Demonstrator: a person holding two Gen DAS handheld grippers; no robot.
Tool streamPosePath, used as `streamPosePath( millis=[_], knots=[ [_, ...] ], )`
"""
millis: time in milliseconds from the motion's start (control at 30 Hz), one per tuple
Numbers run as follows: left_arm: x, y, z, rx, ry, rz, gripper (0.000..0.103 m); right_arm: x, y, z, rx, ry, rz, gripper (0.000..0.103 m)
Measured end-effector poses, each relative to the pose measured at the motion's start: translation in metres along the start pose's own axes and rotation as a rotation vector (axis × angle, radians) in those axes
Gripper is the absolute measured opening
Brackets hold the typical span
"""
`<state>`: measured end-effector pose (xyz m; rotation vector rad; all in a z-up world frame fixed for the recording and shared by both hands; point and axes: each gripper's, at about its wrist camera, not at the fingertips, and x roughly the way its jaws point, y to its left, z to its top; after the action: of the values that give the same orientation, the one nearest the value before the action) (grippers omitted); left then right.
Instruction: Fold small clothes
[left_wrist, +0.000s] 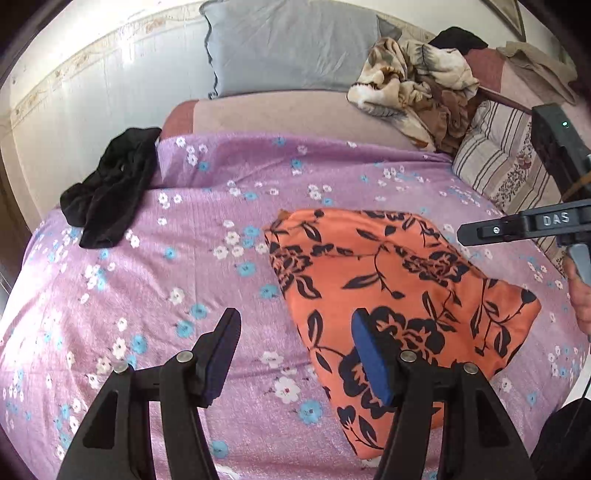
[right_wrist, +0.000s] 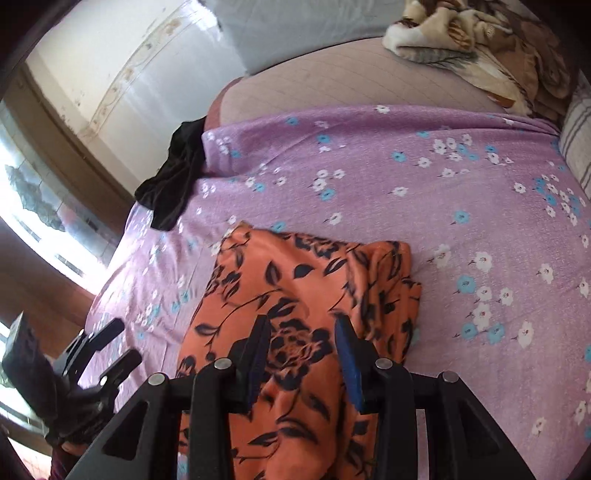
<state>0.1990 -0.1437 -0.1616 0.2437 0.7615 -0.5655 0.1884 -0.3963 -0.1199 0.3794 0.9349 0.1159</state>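
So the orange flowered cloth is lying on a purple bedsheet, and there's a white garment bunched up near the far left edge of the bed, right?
Nearly. The garment bunched near the far left edge is black, not white, as the left wrist view shows. The orange flowered cloth does lie on the purple bedsheet.

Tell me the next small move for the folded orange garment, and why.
Probably move on to the black garment, which lies crumpled near the bed's edge. The orange floral garment already lies folded on the purple sheet, and both the left gripper and right gripper stand open, holding nothing.
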Motion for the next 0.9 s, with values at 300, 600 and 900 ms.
streamPosePath(
  millis=[300,600,900],
  knots=[
    [0.019,-0.040,-0.046,0.231,0.037,0.119,0.062,0.027,-0.007,-0.087,-0.070,0.179,-0.166,0.027],
    [0.020,-0.039,-0.043,0.250,0.039,0.100,0.060,0.009,0.008,-0.034,-0.076,0.157,-0.190,0.026],
    [0.022,-0.040,-0.043,0.269,0.033,0.085,0.060,0.093,-0.022,0.045,0.086,0.142,-0.316,0.028]
  ],
)
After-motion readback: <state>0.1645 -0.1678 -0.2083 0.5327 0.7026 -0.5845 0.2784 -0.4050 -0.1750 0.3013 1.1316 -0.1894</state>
